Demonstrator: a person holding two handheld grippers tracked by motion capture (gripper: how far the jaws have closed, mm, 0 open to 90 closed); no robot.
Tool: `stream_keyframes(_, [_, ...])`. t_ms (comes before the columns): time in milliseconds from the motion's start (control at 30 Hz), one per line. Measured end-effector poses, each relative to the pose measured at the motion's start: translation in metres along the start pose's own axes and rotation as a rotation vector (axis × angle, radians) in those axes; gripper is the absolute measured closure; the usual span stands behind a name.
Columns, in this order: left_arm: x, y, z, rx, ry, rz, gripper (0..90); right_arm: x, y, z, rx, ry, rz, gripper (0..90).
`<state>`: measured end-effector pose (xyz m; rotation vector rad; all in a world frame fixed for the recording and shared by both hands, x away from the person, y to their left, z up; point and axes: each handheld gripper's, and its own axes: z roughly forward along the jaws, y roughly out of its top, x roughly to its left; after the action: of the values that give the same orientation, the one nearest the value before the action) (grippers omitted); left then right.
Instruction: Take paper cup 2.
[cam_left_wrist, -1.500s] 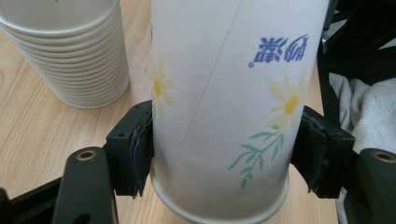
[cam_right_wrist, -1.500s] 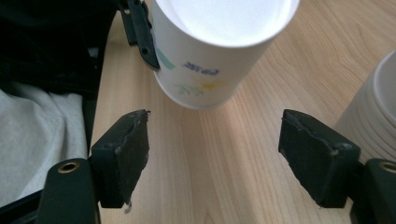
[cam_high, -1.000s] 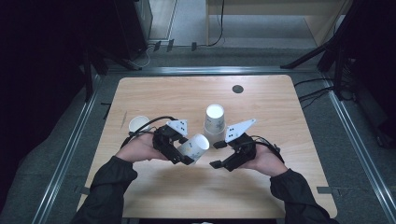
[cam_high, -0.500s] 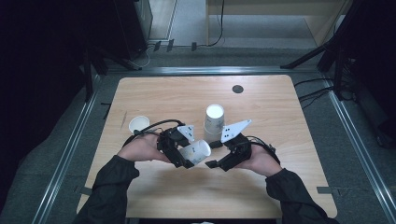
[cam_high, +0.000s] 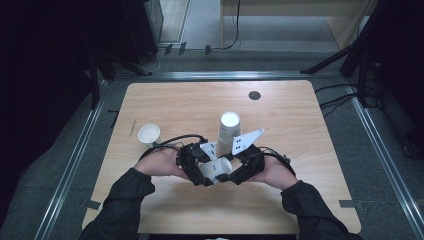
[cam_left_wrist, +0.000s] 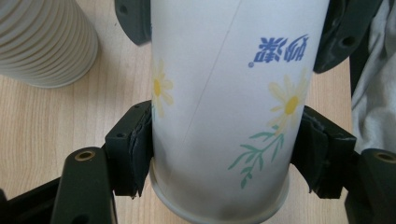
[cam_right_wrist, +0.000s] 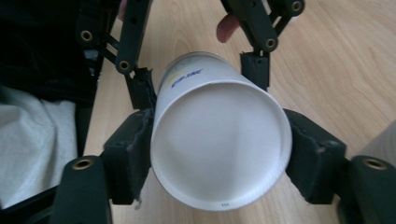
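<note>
- Step in hand: a hand-over, or a pulling-apart, of the paper cup (cam_high: 218, 169), held on its side just above the table (cam_high: 165, 102) at its near middle, between the two hands.
- Left gripper (cam_high: 199, 175): closed on the cup; in the left gripper view its pads press the wall of the cup (cam_left_wrist: 224, 116) near the rim end, from both sides.
- Right gripper (cam_high: 235, 176): its jaws have just been closing with the cup between them; in the right gripper view the pads touch the cup (cam_right_wrist: 219, 149) at its closed base end, so it grips as well.
- Next move, as a judgement: if the cup is to pass across, one grip must loosen while the other holds firm; thin paper dents easily, so light pressure is called for.
- Surroundings: the stack of cups (cam_high: 229, 127), upside down, stands just beyond the grippers and is the nearest obstacle; a single cup (cam_high: 149, 135) stands upright to the left, well apart; a dark round disc (cam_high: 254, 95) lies near the far edge.
</note>
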<state>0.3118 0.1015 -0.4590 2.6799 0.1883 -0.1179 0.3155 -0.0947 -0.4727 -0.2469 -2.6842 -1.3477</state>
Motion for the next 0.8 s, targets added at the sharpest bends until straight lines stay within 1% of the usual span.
stream_keyframes(33, [0.000,0.000,0.000,-0.002,0.002,-0.001,29.1,0.000,0.000,0.000,0.000,0.003,0.002,34.1])
stream_keyframes(133, [-0.001,0.000,0.000,-0.006,-0.002,0.000,29.1,0.000,0.000,0.000,0.002,0.010,0.003,34.7])
stream_keyframes(233, [0.000,-0.001,0.000,-0.012,-0.015,-0.007,28.2,0.000,0.001,-0.001,0.005,0.016,0.012,35.2])
stream_keyframes(267, [0.000,-0.001,0.000,-0.012,-0.015,-0.007,27.5,0.000,0.001,-0.001,0.005,0.019,0.016,35.1])
stream_keyframes(300, [0.000,-0.001,-0.001,-0.009,-0.020,-0.018,27.1,0.000,0.001,-0.001,0.005,0.021,0.018,35.1])
stream_keyframes(400, [0.001,-0.002,-0.001,-0.023,-0.012,-0.020,23.0,0.000,0.002,-0.002,0.002,0.022,0.021,34.9])
stream_keyframes(433, [0.001,-0.003,-0.002,-0.037,-0.017,-0.022,20.3,-0.001,0.002,-0.003,-0.002,0.024,0.023,34.9])
stream_keyframes(467, [0.001,-0.003,-0.002,-0.037,-0.017,-0.022,17.8,-0.001,0.002,-0.004,-0.009,0.026,0.024,34.9])
stream_keyframes(500, [0.002,-0.004,-0.003,-0.055,-0.010,-0.020,17.1,-0.001,0.002,-0.005,-0.006,0.023,0.034,34.9])
stream_keyframes(567, [0.003,-0.005,-0.005,-0.074,-0.019,-0.028,15.3,-0.002,0.001,-0.008,-0.018,0.019,0.028,34.8])
stream_keyframes(600, [0.003,-0.005,-0.005,-0.074,-0.019,-0.028,14.7,-0.002,0.001,-0.008,-0.018,0.019,0.028,34.8])
stream_keyframes(633, [0.003,-0.006,-0.007,-0.088,-0.018,-0.031,14.6,-0.003,0.001,-0.010,-0.025,0.020,0.035,34.8])
stream_keyframes(667, [0.005,-0.008,-0.010,-0.116,-0.018,-0.044,13.9,-0.004,0.000,-0.011,-0.028,0.017,0.039,34.8])
stream_keyframes(700, [0.005,-0.008,-0.010,-0.116,-0.018,-0.044,13.3,-0.004,0.000,-0.011,-0.028,0.017,0.039,34.8])
stream_keyframes(800, [0.006,-0.013,-0.014,-0.157,-0.016,-0.069,13.1,-0.005,-0.001,-0.012,-0.029,0.018,0.042,34.8])
